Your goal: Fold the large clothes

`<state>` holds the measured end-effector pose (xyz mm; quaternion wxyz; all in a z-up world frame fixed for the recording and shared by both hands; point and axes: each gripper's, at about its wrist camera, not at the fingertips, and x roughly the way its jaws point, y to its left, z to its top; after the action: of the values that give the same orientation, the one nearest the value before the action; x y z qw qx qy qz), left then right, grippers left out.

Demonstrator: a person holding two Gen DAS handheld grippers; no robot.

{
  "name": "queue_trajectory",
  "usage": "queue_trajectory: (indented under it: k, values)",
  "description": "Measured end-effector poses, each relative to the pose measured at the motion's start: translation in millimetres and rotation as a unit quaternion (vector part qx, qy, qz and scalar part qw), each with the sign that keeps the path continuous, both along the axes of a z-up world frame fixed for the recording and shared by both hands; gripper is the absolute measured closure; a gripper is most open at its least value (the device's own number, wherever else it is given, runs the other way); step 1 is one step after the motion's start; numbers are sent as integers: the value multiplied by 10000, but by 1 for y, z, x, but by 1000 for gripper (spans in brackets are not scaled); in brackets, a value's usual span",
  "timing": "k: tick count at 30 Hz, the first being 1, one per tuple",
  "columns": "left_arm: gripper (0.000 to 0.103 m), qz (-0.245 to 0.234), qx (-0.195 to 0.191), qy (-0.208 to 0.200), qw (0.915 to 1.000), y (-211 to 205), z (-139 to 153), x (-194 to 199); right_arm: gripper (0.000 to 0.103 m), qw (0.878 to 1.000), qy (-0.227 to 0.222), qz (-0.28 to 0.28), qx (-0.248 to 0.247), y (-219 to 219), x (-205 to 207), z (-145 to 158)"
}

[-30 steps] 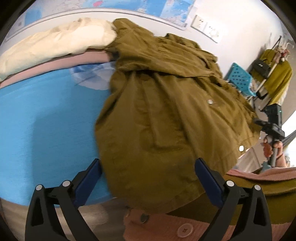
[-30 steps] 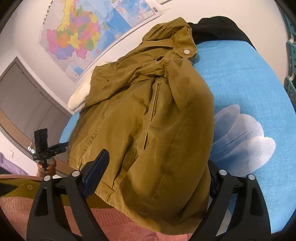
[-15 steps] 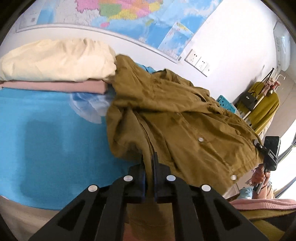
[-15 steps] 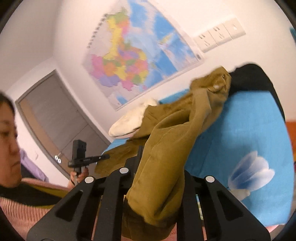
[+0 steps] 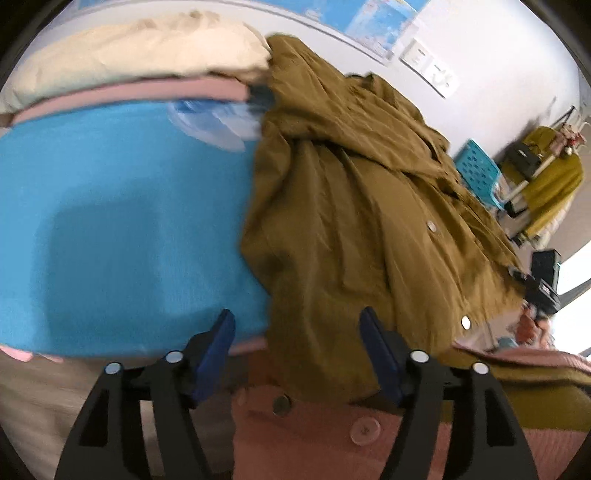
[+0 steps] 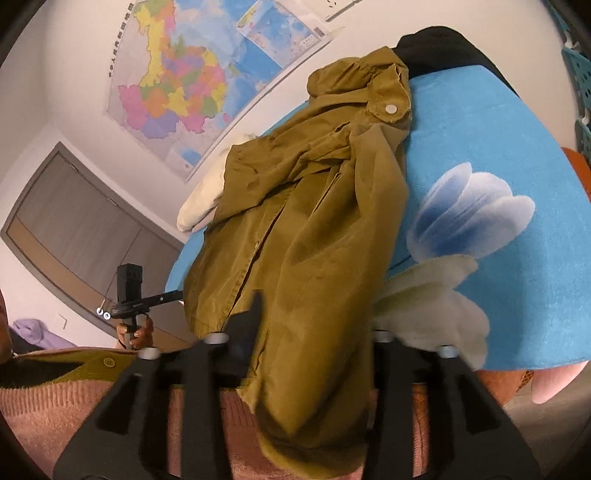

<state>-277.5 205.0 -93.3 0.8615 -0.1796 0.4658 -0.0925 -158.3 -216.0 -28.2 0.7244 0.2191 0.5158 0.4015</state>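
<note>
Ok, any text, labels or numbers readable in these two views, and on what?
Wall map: a column of characters runs down its left edge, too small to read.
Second map sheet: printed labels, too small to read.
Left wrist view: map strip blurred, nothing legible.
Olive jacket, its snap buttons, and the blue bed cover: no text visible.

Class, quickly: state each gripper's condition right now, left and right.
Left gripper: open, jaws just opened; olive jacket hem between, ungripped.
Right gripper: open, jaws just opened; jacket fold between, ungripped.
</note>
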Motion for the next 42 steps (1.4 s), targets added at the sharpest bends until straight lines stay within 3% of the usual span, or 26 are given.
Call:
queue_trajectory:
  k: [2, 8, 10, 12, 13, 14, 16, 24, 31, 38, 42]
  values:
    - [34, -120, -137, 92, 9998, -4, -9, 0, 56, 10000, 1, 30, 19, -1, -1, -1]
    - [24, -47, -1215, 293, 9921, -1, -46, 0, 51, 9998, 92, 134, 80, 7, -1, -9]
    - [26, -80, -1287, 394, 9909, -5, -52, 3, 51, 9997, 160, 167, 92, 10, -2, -12]
    - [49, -192, -1354, 312, 9901, -13, -50, 5, 52, 9995, 189, 240, 109, 11, -6, -14]
    - [77, -288, -1416, 242, 9892, -18, -46, 3, 61, 9994, 177, 271, 147, 10, -7, -14]
    - [95, -423, -1509, 152, 9875, -22, -38, 1, 68, 9991, 132, 314, 247, 10, -9, -11]
    - [96, -493, -1396, -67, 9890, -30, -18, -5, 80, 9990, 22, 303, 328, 8, -11, -5]
    - [97, -419, -1799, -1191, 9755, -33, 55, -11, 86, 9962, -421, 175, 739, 6, -10, 33]
    - [96, -92, -1952, -1499, 9692, -3, 80, 1, 87, 9912, -683, -41, 1137, 5, 19, 59]
    - [96, 67, -1847, -1853, 9651, 9, 112, 36, 87, 9869, -824, -304, 1355, 14, 71, 85]
    - [96, 98, -1604, -1916, 9682, 17, 137, 65, 86, 9867, -863, -358, 1329, 25, 105, 97]
